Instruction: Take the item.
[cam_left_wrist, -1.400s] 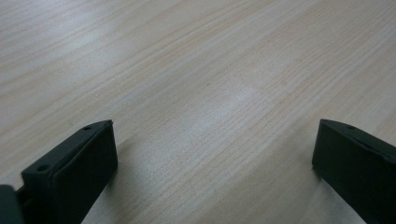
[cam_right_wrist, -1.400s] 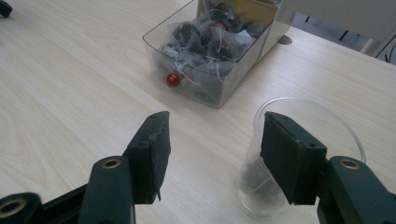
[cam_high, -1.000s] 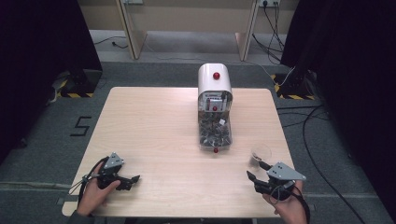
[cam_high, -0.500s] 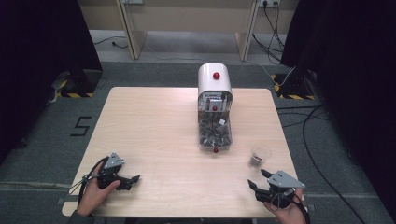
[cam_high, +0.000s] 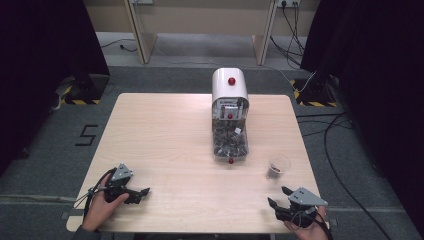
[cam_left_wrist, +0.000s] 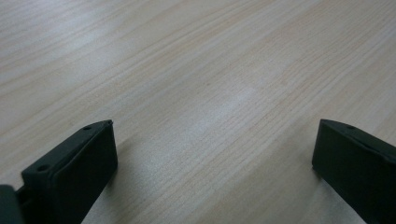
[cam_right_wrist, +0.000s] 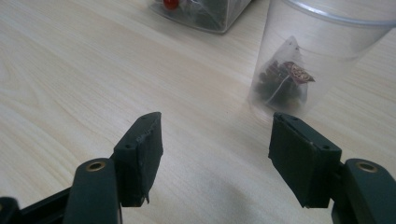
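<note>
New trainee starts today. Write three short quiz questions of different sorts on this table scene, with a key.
1. True or false: the clear plastic cup lies on its side.
2. What is in the cup? A) a pyramid tea bag B) a spoon C) nothing
3. Fill in: the white dispenser with the red knob stands at the table's ___ edge.

Key: 1 false, it stands upright. 2 A. 3 far.

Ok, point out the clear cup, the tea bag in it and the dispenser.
clear cup (cam_right_wrist: 348, 42): right gripper view, on its side wall.
tea bag (cam_right_wrist: 282, 79): right gripper view, on its dark filling.
dispenser (cam_high: 229, 90): high view, on its white top.
</note>
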